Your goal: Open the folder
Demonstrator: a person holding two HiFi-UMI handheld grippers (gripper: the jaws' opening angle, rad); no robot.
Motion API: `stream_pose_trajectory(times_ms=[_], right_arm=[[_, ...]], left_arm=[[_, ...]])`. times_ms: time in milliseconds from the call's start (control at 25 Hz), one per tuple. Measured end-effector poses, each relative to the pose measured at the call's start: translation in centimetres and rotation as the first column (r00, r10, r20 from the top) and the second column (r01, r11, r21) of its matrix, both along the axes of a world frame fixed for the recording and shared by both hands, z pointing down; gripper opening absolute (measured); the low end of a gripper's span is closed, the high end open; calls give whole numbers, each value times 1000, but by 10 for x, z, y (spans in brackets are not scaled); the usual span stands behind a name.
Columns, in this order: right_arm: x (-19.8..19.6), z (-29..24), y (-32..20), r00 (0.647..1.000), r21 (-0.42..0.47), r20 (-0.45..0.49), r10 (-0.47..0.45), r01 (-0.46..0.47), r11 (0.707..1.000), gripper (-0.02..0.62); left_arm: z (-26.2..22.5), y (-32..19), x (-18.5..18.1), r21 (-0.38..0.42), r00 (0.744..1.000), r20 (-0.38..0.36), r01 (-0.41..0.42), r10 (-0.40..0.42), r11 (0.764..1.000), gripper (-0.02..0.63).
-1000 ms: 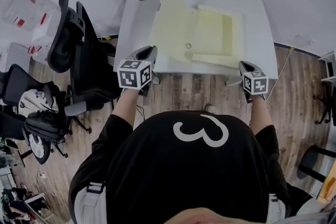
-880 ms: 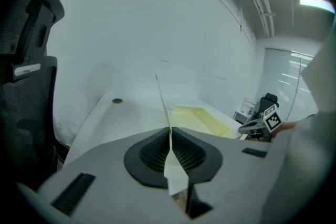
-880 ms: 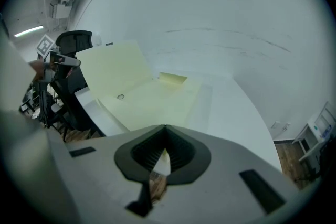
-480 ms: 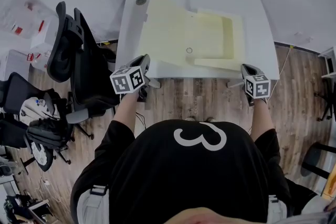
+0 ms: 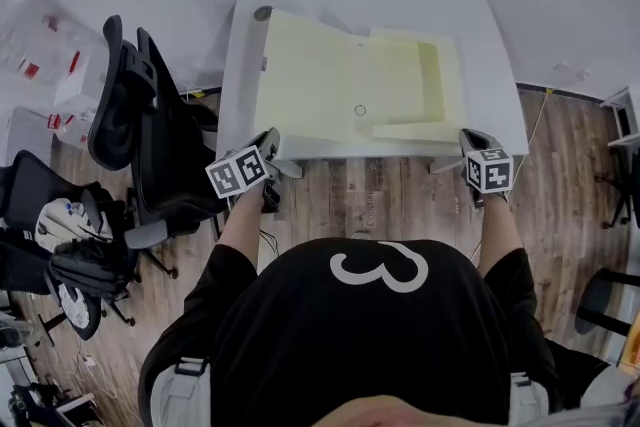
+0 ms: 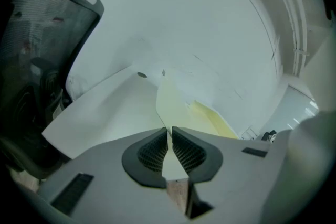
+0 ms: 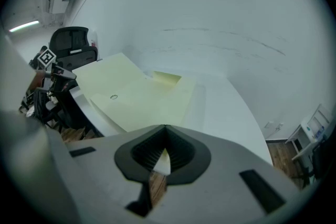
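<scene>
Probably an office: swivel chairs, white desk, wood floor.

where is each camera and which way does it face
Head view: on the person's head, facing steeply down at the table and open folder; shows torso, forearms, left hand-held gripper, right hand-held gripper.
Left gripper view: on the left hand-held gripper, looking along the folder's left edge; own jaws pinch it.
Right gripper view: on the right hand-held gripper, facing across the folder from its right; own jaws shut.
Shared: both gripper views see the folder.
</scene>
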State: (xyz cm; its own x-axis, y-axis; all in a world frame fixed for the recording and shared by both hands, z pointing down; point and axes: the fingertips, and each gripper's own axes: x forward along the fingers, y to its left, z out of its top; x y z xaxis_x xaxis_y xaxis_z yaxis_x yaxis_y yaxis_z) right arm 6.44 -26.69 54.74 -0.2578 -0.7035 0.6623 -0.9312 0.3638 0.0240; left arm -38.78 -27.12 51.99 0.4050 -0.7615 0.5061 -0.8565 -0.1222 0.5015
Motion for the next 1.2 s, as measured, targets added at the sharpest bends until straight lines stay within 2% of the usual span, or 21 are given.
stream_pose_trajectory(times_ms=[160,320,480,880,1200], right_arm=[[1,-1,-2,1000,14,3,18,-18,1000,23],[3,-1,-4,999,27,3,34,-34,999,23],[3,0,-6,999,40,7,45,-45,998,23],[3,-2,-5,999,54,-11,39,-38,998,23],[4,-3,-6,998,85,6,63,-64,994,23]], left_arm=[[13,6,-7,-41,995,-88,45,-48,998,25],[26,12,-11,-73,990,-120,67,-75,995,25],[46,17,-18,-151,970,-193,120,-149,981,26],[59,18,-23,-160,974,-122,168,-189,973,64],[62,17,-26,-170,959,-183,187,-217,968,91]])
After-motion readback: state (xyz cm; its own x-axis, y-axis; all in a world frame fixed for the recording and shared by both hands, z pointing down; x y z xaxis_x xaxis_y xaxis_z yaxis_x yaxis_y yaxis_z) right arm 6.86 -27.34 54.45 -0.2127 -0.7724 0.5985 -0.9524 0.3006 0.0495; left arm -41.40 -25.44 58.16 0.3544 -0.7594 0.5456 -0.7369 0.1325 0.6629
